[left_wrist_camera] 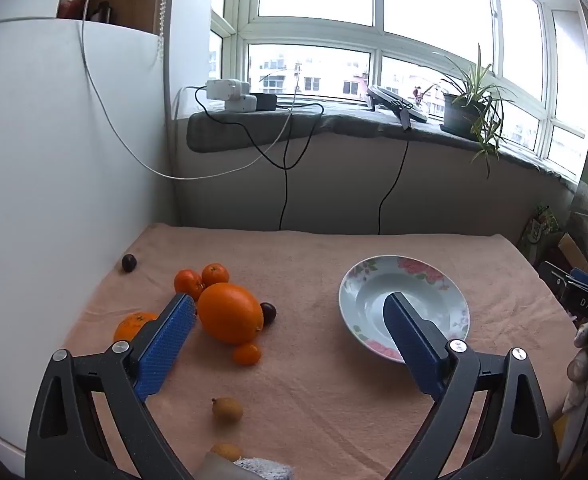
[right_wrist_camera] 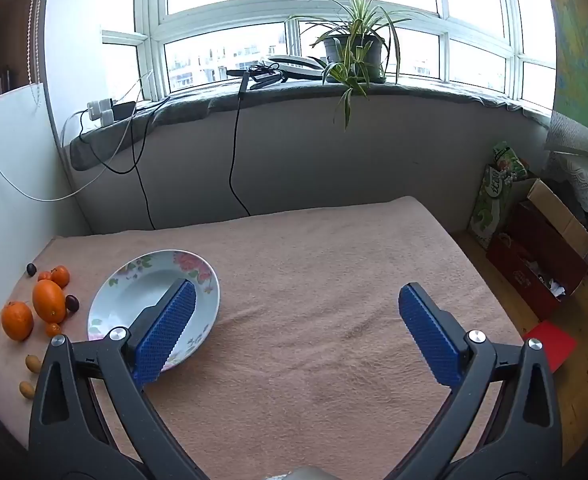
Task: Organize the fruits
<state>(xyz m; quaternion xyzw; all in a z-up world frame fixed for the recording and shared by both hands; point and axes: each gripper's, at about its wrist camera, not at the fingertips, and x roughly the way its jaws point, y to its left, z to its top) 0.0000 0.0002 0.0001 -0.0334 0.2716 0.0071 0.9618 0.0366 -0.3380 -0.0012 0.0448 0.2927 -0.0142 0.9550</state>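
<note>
Left wrist view: left gripper (left_wrist_camera: 290,312) tipped downward over the desk (left_wrist_camera: 333,392), blue fingers (left_wrist_camera: 166,344) spread wide, nothing between them. Left finger hangs just in front of the fruit cluster; right finger overlaps the plate (left_wrist_camera: 403,306) in the picture, contact not judged likely.

Fruit all loose on the peach towel, left of the plate. Large orange (left_wrist_camera: 230,318) at the centre of the group, egg-shaped, long axis running from near-right to far-left. Two small tangerines (left_wrist_camera: 202,278) touching behind it; a dark plum (left_wrist_camera: 268,313) tucked against its right side; a kumquat (left_wrist_camera: 247,354) just in front. Another tangerine (left_wrist_camera: 134,324) partly hidden behind the left finger. Second plum (left_wrist_camera: 129,263) alone, well apart at the far left edge. Two yellowish small fruits (left_wrist_camera: 226,409) nearer the camera, one mostly cut off by the frame.

Right wrist view: right gripper (right_wrist_camera: 297,324) likewise wide apart and empty, over bare towel right of the plate (right_wrist_camera: 154,276). Plate empty, floral rim, sitting flat.

Reading: nothing sorted yet. Plate sits clear of the fruit, probably the collecting spot. The left gripper is the nearer to the cluster, so it seems placed for a first pick; the wide spread would suit the large orange, best taken across its short axis.
</note>
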